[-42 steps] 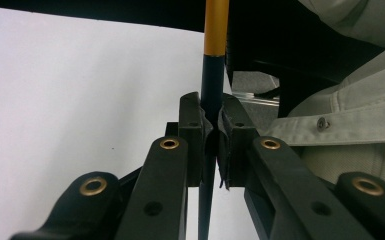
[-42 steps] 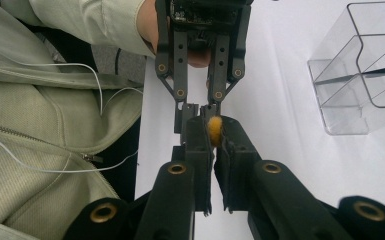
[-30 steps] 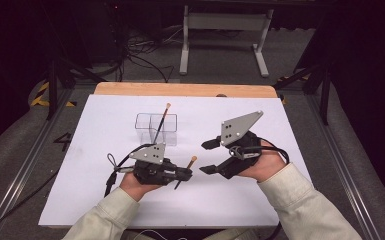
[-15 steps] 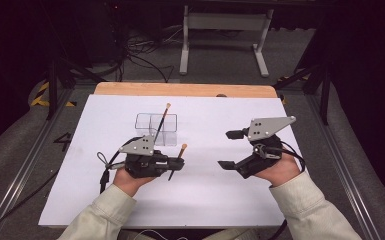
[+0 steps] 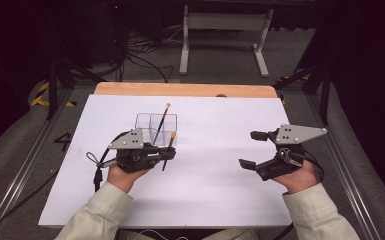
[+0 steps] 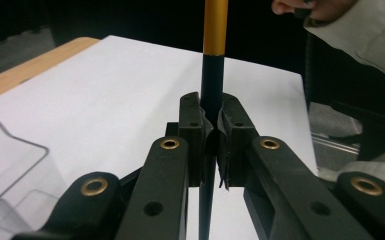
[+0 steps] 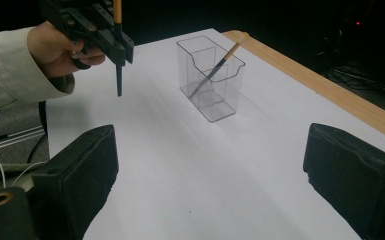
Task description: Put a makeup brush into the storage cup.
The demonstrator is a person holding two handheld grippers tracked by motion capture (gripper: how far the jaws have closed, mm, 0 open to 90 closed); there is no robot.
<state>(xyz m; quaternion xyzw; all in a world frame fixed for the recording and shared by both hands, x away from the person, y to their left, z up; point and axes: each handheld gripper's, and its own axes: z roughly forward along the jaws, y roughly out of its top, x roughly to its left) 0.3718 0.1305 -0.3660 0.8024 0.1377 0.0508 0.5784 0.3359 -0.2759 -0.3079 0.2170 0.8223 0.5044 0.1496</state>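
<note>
- Left gripper (image 5: 166,154), high view: clenching on a dark-shafted brush (image 5: 168,150) with an orange upper end, carrying it nearly upright and clear of the white table sheet (image 5: 215,200), just in front of the clear plastic holder (image 5: 145,125).
- Clear plastic holder, high view: standing on the sheet toward the far left of centre, containing a second brush (image 5: 162,121) that is leaning with its pale tip above the rim.
- Right gripper (image 5: 252,149), high view: hovering well apart at the right side of the sheet, jaws standing wide and gripping nothing.
- Left gripper (image 6: 211,131), left gripper view: pads pressing on the dark shaft of the held brush (image 6: 213,75), orange section rising above them; corner of the holder (image 6: 7,150) lying at lower left.
- Right gripper (image 7: 210,170), right gripper view: jaws spreading far apart over bare sheet; beyond them the left gripper (image 7: 121,51) is hanging its brush (image 7: 118,70) point-down above the sheet, beside the holder (image 7: 220,95) with the second brush (image 7: 217,65) slanting inside.
</note>
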